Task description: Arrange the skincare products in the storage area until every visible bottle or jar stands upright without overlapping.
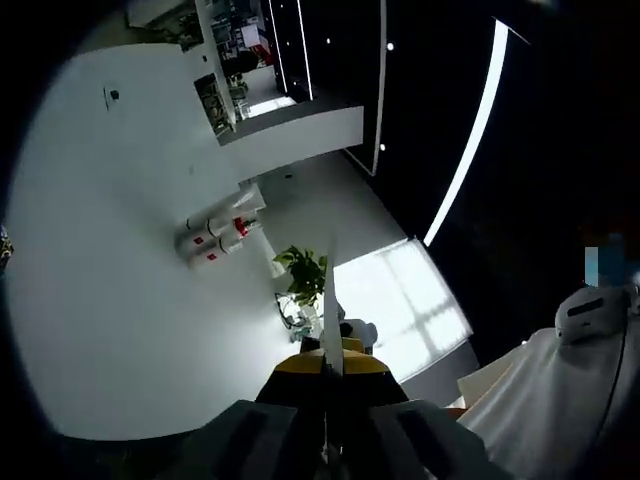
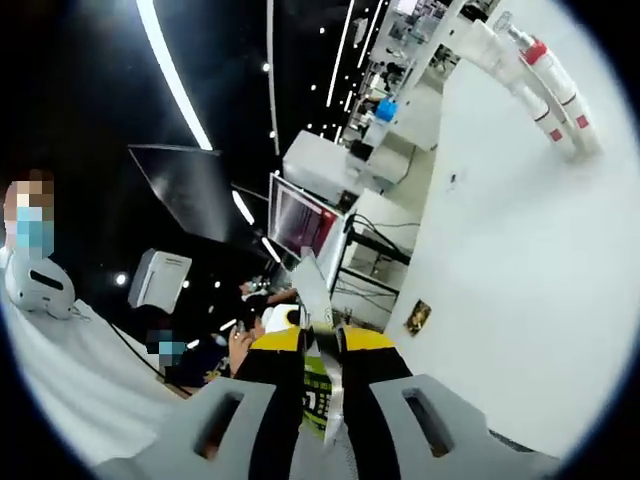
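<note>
1. No skincare bottle or jar is visible in either view, so their place and posture cannot be told; both cameras look up and out into a room rather than at a storage area.
2. In the left gripper view, the left gripper (image 1: pixel 331 300) rises from 6 o'clock with its two jaws pressed together into one thin blade-like edge, nothing between them.
3. In the right gripper view, the right gripper (image 2: pixel 322 300) rises from 6 o'clock with its jaws likewise brought together and gripping nothing.
4. Just behind the left gripper's tip, toward 6 o'clock of centre, stands a green potted plant (image 1: pixel 303 273), with a bright window (image 1: pixel 400 305) at about 4 o'clock.
5. White pipes with red fittings (image 1: pixel 218 236) run along a white wall (image 1: pixel 110 280) at roughly 9 o'clock of that view.
6. A long light strip (image 1: pixel 470 135) crosses the dark ceiling at 1 o'clock.
7. At 4 o'clock of the left gripper view, a white headset-like device (image 1: pixel 592 312) lies on a white cloth (image 1: pixel 560 400).
8. In the right gripper view, the same kind of red-marked pipes (image 2: pixel 545 75) sit at 1 o'clock on a white wall (image 2: pixel 520 280).
9. A monitor (image 2: pixel 300 222) stands near centre, above the gripper's tip.
10. A white device (image 2: pixel 38 285) rests at 9 o'clock.
</note>
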### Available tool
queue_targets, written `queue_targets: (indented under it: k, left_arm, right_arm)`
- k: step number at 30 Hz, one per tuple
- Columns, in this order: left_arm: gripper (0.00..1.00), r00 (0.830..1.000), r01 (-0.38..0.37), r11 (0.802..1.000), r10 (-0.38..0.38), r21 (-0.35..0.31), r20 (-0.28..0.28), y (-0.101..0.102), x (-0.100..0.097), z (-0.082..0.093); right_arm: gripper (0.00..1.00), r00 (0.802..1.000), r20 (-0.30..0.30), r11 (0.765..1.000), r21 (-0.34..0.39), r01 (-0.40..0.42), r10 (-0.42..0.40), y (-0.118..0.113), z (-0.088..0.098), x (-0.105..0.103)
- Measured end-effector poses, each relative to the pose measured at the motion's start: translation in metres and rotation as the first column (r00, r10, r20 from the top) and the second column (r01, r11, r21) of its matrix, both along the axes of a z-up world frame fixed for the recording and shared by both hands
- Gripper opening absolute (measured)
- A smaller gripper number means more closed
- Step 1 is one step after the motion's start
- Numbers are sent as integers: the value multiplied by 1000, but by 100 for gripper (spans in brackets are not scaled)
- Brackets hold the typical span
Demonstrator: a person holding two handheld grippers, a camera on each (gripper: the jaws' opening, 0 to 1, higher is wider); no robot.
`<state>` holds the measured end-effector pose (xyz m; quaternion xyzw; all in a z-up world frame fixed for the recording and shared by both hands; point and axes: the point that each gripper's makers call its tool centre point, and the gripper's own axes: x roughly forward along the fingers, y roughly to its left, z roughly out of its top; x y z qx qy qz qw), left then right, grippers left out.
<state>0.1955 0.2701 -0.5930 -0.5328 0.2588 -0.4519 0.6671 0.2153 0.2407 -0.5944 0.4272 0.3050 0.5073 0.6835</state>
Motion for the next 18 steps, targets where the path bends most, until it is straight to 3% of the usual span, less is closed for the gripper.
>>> queue_targets:
  k: [7,10,12,15,17,18]
  left_arm:
    - [1,999,-42,999,42,-12,-7,4,5,0]
    - [1,998,-62,998,61,-20,-12,8,8,0]
    - [1,998,-69,997,68,-24,-18,10,9,-1]
    - [1,994,-105,994,105,-8,-34,16,14,-5]
    - [1,988,-147,989,147,3,-40,21,19,-8]
    - [1,989,-140,990,140,-12,-44,20,19,-6]
  right_arm:
    - [33,998,12,995,-77,-65,66,16,-13,-16]
    - [27,992,37,987,-106,-119,124,23,-17,-28]
    - [24,984,73,970,-194,-148,164,28,-28,-35]
    - [16,987,59,972,-192,-134,148,25,-30,-30]
    - [7,991,19,984,-124,-131,135,19,-20,-26]
    - [5,991,15,983,-130,-130,133,17,-21,-25]
